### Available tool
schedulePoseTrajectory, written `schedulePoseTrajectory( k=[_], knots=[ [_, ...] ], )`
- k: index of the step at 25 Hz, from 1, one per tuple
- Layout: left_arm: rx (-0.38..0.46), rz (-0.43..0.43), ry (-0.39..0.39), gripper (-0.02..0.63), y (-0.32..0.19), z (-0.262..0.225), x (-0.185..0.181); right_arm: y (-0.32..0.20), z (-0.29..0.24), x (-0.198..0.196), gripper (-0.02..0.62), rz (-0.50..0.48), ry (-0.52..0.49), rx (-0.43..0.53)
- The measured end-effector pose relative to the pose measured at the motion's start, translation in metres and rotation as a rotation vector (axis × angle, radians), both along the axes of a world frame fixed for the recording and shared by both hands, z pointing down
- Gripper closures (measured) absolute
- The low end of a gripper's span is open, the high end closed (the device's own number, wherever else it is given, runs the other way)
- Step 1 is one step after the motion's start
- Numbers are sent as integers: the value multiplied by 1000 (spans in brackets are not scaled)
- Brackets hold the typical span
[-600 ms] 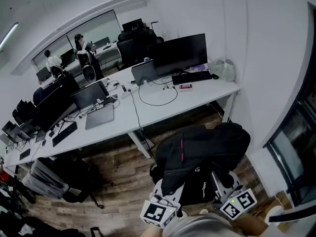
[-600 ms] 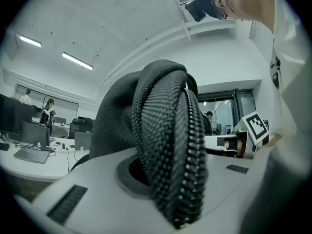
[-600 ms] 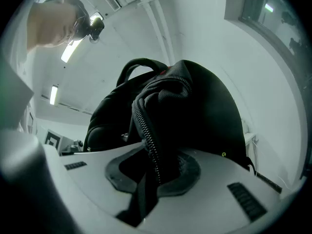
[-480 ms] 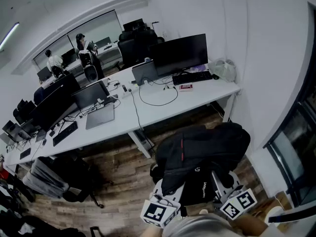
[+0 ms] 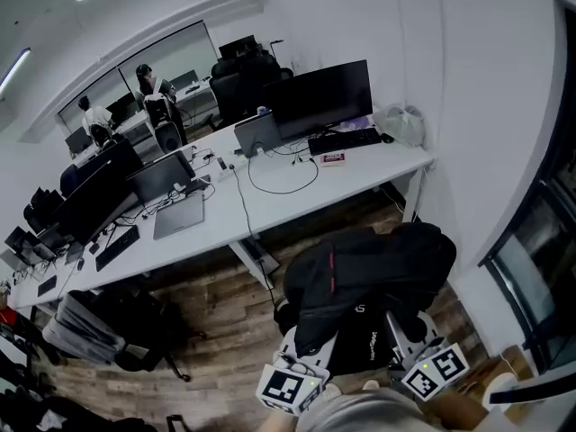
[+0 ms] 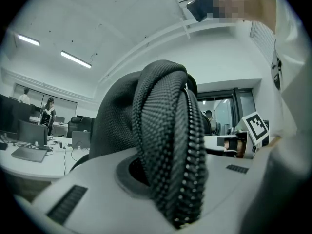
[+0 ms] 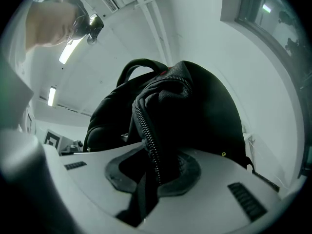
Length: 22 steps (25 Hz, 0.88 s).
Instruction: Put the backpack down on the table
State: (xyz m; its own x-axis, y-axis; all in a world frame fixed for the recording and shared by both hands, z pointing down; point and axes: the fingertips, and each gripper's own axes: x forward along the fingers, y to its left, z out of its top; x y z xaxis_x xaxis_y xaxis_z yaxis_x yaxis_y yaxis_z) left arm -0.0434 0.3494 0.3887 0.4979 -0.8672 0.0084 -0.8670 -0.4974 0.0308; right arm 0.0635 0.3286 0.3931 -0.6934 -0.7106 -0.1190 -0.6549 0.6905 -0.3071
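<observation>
Head view first: the black backpack (image 5: 369, 277) hangs in front of the person, up off the wooden floor (image 5: 225, 331) and just short of the long white table (image 5: 297, 196), nowhere touching its top. The left gripper (image 5: 306, 354) and the right gripper (image 5: 409, 336) come up from the bottom edge, their marker cubes showing, and both run in under the bag's lower part. On the table stand a dark monitor (image 5: 319, 97) and a keyboard (image 5: 346, 139), with a closed laptop (image 5: 178, 214) farther to the left. Over to the left gripper view: the jaws are clamped tight on a thick woven fold of the backpack with a line of zipper teeth down its side, and the fold fills the middle of the picture, the bag's dark body rising behind it. Now the right gripper view: here too the jaws are pinched on a zippered fold of the backpack, the zipper running down between them, the bag bulging above and its carry handle (image 7: 139, 65) looping at the top.
</observation>
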Motion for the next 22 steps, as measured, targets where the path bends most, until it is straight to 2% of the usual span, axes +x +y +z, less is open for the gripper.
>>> schedulePoseTrajectory(
  k=[16, 22],
  knots=[
    [38, -6, 2, 566, -18, -6, 52, -15, -9, 54, 535, -20, -15, 42],
    [44, 4, 9, 565, -28, -9, 57, -23, -12, 60, 535, -15, -7, 45]
  ],
)
